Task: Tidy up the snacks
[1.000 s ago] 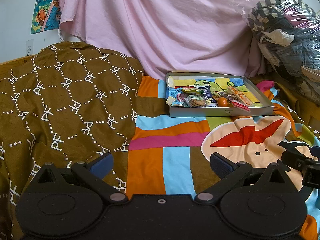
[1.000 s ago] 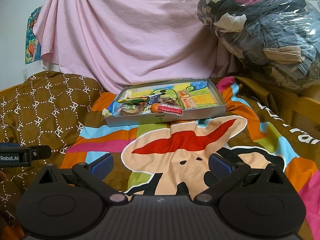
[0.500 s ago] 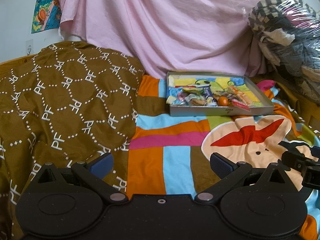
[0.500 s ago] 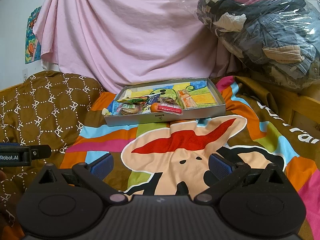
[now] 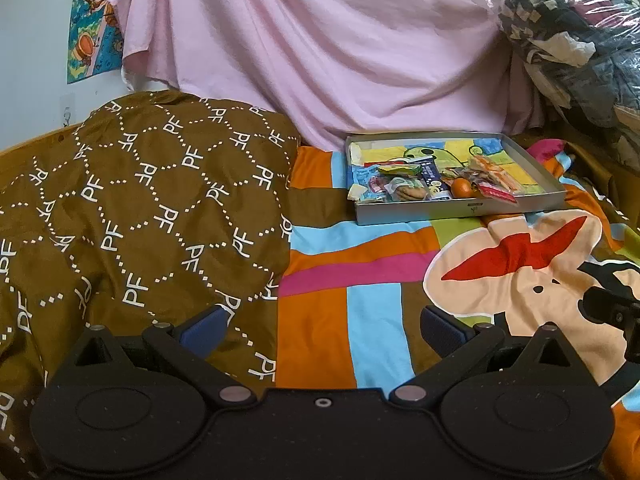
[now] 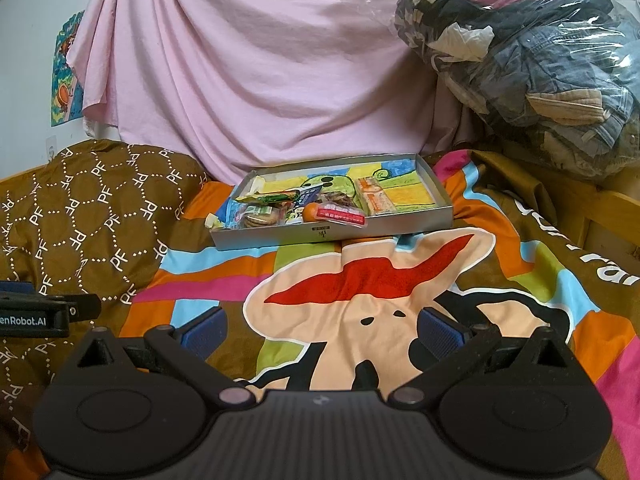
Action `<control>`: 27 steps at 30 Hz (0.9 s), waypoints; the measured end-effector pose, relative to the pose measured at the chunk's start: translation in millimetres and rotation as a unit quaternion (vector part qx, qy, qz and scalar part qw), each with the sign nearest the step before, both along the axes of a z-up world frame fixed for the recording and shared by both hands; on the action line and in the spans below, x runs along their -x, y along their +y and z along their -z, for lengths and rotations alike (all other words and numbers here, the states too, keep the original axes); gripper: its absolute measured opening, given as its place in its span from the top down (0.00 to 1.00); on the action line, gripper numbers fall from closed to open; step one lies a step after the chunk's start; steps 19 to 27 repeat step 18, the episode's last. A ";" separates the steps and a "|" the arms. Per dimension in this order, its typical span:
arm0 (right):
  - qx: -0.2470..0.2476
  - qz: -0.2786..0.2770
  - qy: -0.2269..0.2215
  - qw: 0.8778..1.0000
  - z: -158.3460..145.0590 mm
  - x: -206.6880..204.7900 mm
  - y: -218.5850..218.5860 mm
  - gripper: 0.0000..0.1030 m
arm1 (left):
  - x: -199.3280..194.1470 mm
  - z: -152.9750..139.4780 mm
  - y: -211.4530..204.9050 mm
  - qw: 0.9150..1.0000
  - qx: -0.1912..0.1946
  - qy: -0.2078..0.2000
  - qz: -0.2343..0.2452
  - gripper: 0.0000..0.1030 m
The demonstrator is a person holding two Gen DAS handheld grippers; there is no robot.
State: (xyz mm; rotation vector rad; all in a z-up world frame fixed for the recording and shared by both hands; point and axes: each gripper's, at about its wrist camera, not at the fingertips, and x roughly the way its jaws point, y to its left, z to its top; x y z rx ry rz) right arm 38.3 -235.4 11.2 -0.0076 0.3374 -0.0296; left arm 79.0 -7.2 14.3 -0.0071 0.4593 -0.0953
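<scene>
Item: snacks (image 6: pixel 298 210), a mixed heap of wrapped packets, biscuits and one small orange ball, in a shallow grey tray (image 6: pixel 332 234) on the bed (image 6: pixel 360 292).

Location: tray at centre of the right wrist view, upper right of centre in the left wrist view. Snacks crowd its near left part; the far and right part shows bare printed lining.

Left gripper (image 5: pixel 322 322): jaws spread wide, nothing between them, low over the bed where the brown pillow (image 5: pixel 140 208) meets the striped cover.

Right gripper (image 6: pixel 322 326): jaws likewise parted and empty, low over the cartoon face on the cover.

Key relation: tray lies ahead of both grippers, well apart from each, its long axis running left to right across the view. It sits nearly straight ahead of the right gripper and off to the right of the left one; the right appears nearer.

Hard to make out: individual packets overlap and their labels are too small to read. Whether the heap is sorted or awaiting sorting cannot be told.
</scene>
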 end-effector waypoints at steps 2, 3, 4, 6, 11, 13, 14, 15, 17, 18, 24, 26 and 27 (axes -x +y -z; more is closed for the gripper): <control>0.000 0.000 0.000 1.000 0.2 0.4 0.0 0.00 | 0.6 -0.3 -1.5 1.000 -0.004 -0.003 0.002 0.01; 0.000 0.000 0.001 1.000 0.1 0.4 -0.1 0.00 | 1.0 -0.4 -2.1 1.000 -0.005 -0.004 0.002 0.01; 0.000 0.000 0.001 1.000 0.2 0.1 0.0 0.00 | 1.2 -0.5 -2.5 1.000 -0.007 -0.005 0.003 0.01; 0.000 -0.001 0.002 1.000 1.6 1.1 0.1 0.00 | 1.7 -0.4 -3.0 1.000 -0.008 -0.005 0.004 0.01; 0.001 -0.002 0.004 1.000 1.6 1.0 0.6 0.00 | 1.4 -0.5 -3.3 1.000 -0.009 -0.005 0.003 0.01; 0.001 -0.002 0.004 1.000 1.5 0.7 0.6 0.00 | 1.3 -0.5 -3.2 1.000 -0.009 -0.006 0.004 0.01; 0.001 -0.002 0.004 1.000 1.9 1.0 0.7 0.00 | 1.2 -0.5 -3.3 1.000 -0.009 -0.006 0.004 0.01; 0.001 -0.002 0.004 1.000 2.2 1.3 0.8 0.00 | 1.3 -0.6 -3.2 1.000 -0.009 -0.005 0.004 0.01; 0.001 -0.002 0.004 1.000 1.9 0.8 0.7 0.00 | 1.6 -0.5 -3.0 1.000 -0.009 -0.004 0.005 0.01; 0.001 -0.002 0.005 1.000 2.3 1.1 0.8 0.00 | 1.3 -0.5 -3.0 1.000 -0.009 -0.004 0.006 0.01; 0.001 -0.002 0.005 1.000 2.3 1.1 0.8 0.00 | 1.3 -0.5 -3.0 1.000 -0.009 -0.004 0.006 0.01; 0.001 -0.002 0.005 1.000 2.3 1.1 0.8 0.00 | 1.3 -0.5 -3.0 1.000 -0.009 -0.004 0.006 0.01; 0.001 -0.002 0.005 1.000 2.3 1.1 0.8 0.00 | 1.3 -0.5 -3.0 1.000 -0.009 -0.004 0.006 0.01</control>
